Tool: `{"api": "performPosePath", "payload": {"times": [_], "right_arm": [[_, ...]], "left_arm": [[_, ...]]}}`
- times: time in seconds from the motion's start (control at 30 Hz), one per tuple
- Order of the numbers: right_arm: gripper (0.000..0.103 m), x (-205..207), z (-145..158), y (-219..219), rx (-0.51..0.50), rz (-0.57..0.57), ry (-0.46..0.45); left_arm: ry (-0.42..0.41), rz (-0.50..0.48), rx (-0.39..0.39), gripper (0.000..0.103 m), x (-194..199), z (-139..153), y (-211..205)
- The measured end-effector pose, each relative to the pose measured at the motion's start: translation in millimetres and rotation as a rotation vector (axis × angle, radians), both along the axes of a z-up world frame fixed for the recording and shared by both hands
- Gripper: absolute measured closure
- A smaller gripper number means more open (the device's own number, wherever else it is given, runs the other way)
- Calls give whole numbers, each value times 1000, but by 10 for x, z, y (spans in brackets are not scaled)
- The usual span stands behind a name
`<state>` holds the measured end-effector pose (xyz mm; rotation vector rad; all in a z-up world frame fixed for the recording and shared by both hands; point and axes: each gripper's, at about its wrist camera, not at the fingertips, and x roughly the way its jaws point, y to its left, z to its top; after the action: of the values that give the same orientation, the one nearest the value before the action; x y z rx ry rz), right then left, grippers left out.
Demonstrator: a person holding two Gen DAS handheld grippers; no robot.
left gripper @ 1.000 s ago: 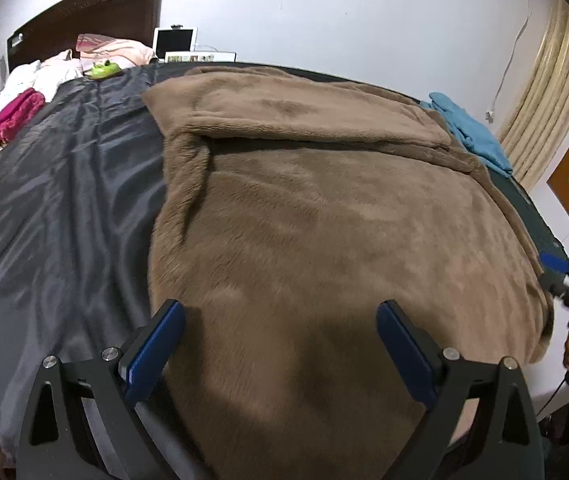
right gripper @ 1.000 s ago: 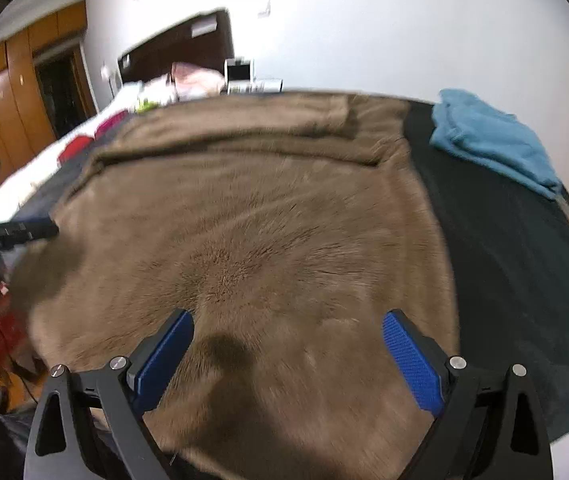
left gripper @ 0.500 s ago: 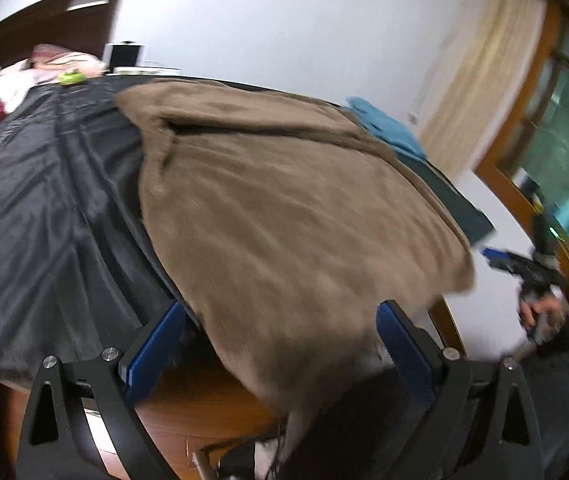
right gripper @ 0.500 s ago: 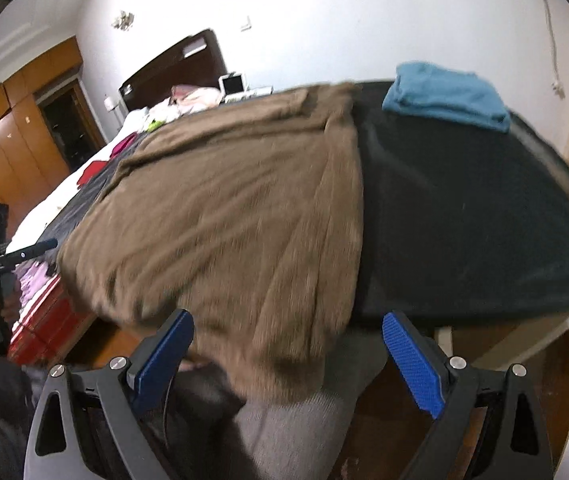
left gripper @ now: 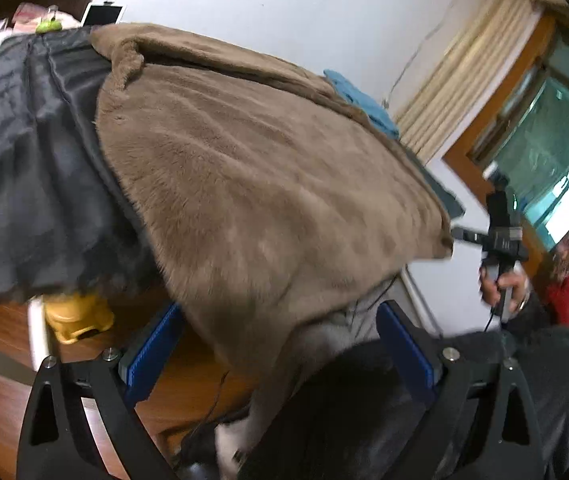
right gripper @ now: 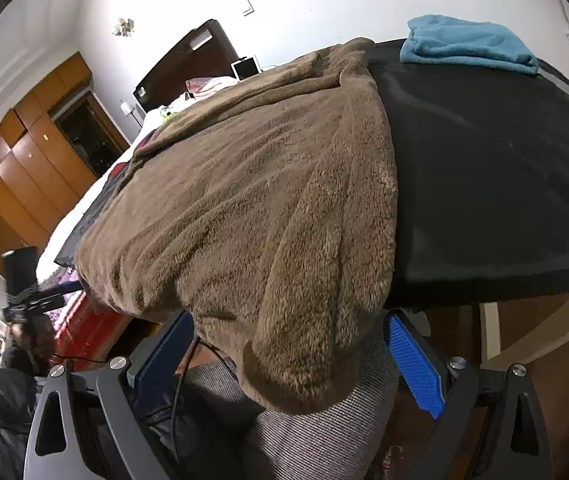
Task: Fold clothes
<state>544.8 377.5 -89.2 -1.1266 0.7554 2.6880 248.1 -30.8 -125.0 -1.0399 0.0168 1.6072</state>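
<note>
- The bed (right gripper: 504, 168), under a black cover, carries everything; a folded blue towel (right gripper: 468, 44) sits at its far corner.
- The brown fleece garment (right gripper: 268, 184) lies spread along the bed, its long axis running from the near hanging hem away toward the headboard (right gripper: 188, 60).
- The hem droops over the bed's edge, directly ahead of and just above both tools.
- The right gripper (right gripper: 284, 364) stands wide apart, empty, the hem's corner hanging between its blue pads; it looks the nearer.
- The left gripper (left gripper: 280, 356) is likewise spread, empty, below the hem's other end.
</note>
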Motion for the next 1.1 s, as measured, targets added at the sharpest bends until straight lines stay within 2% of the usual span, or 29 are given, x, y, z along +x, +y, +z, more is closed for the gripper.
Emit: {"api": "performPosePath", "payload": {"times": [0.13,0.17,0.2,0.23,0.27,0.3,0.33,0.4,0.47,0.57,0.7,0.87,1.0,1.1], "right_arm": [[7,-47,-80,1,-29,28,0],[12,-59,-105,-2,-34,35,-4],[25,-69,-130,-4,-40,38,-8],[34,-81,-158,0,-46,39,-13],[53,-88,-186,16,-53,35,-17],[63,-92,-213,38,-62,31,-19],[65,-92,-230,52,-69,32,-20],[75,-80,-226,49,-73,48,-15],[80,-47,-156,-14,-48,85,-4],[83,56,33,-57,-76,153,120],[83,200,294,-86,-133,235,311],[83,218,557,138,-236,208,525],[83,56,783,261,-223,178,599],[83,-117,985,252,-157,174,617]], "left_arm": [[-40,-21,-17,10,-57,-166,260],[-45,-28,-20,17,-60,-183,307],[-51,-34,-18,27,-64,-185,331],[-58,-37,-16,31,-70,-181,341],[-65,-40,-14,41,-75,-178,352],[-74,-46,-14,51,-77,-174,355],[-79,-53,-16,56,-65,-162,346],[-74,-62,-27,77,-11,-117,315],[-58,-67,-30,87,55,-31,264],[-25,-67,-4,89,104,168,186],[15,-48,90,90,48,554,57],[69,7,232,90,-101,1034,-132],[81,49,304,90,-247,1276,-179],[89,80,326,90,-357,1405,-109]]}}
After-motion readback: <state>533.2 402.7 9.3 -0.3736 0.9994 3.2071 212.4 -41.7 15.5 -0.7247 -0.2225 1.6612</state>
